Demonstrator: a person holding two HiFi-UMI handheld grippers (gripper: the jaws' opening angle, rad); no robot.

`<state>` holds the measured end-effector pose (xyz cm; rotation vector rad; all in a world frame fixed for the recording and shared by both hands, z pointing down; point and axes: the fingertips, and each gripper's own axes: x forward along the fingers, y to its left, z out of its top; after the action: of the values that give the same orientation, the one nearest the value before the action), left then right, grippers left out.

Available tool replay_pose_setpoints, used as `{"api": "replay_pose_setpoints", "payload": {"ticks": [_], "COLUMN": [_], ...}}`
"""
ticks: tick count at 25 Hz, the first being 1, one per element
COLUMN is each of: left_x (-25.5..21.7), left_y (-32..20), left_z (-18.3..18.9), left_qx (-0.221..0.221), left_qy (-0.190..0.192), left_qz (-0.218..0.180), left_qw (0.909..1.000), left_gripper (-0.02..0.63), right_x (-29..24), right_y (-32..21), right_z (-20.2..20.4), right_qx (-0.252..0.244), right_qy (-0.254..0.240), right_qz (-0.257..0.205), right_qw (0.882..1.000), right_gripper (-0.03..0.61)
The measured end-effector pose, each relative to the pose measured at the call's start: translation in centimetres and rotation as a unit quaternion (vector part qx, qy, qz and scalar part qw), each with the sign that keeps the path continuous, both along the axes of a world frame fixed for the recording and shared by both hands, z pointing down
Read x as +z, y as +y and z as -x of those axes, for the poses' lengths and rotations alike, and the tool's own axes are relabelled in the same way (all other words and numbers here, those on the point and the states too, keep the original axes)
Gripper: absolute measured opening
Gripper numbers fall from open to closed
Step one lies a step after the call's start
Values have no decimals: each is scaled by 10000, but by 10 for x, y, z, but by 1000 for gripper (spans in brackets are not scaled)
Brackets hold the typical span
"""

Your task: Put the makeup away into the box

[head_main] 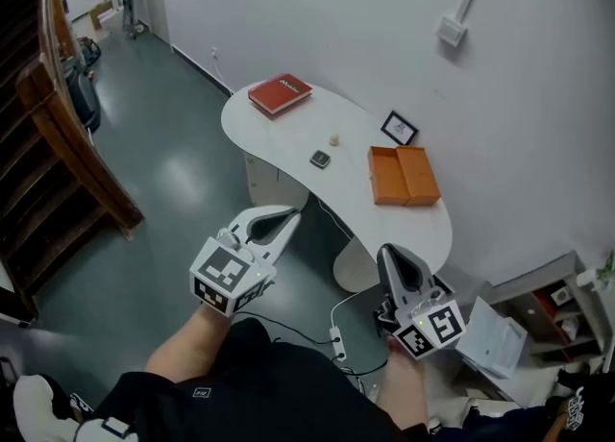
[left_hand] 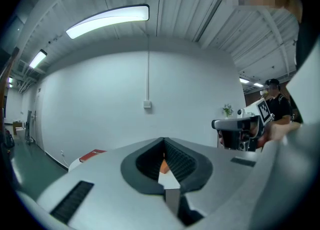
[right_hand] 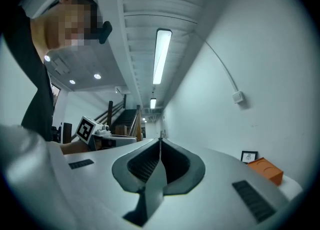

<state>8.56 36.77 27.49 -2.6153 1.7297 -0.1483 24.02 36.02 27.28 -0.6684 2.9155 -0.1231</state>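
Left gripper (head_main: 286,213): jaws are held together, empty.
Right gripper (head_main: 387,252): jaws are pressed shut, empty.
Orange box (head_main: 404,175): set on the table (head_main: 279,133).

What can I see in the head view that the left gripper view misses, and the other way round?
Only the head view: the table seen from above, with a small dark case and a framed picture on it. Only the left gripper view: the long ceiling lamp and a person in dark clothes at the back. Both: the red book, the white wall box and the right tongs, which are shut.
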Motion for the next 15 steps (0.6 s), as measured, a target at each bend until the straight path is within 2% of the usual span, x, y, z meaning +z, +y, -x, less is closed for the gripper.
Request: {"api": "replay_pose_setpoints", "payload": {"ticks": [7,11,15], "left_x": [16,18,28], "left_y": [-9,-41,-86], "left_z": [5,28,53], "left_qx": [-93,-85,109], "left_qy": [122,170,193], "left_qz": [128,73,125], "left_qw": [9998,9998,9997], "left_gripper": [12,12,12], "right_x": [17,26,35], "right_y": [-21,-48,-92], "right_z": [2,26,50], "right_qx": [-250,-342,-80], "right_qy": [-155,-59,-85], "right_qz": [430,548,677], "right_qw": [9986,9979,9976], "right_gripper": [38,38,38]}}
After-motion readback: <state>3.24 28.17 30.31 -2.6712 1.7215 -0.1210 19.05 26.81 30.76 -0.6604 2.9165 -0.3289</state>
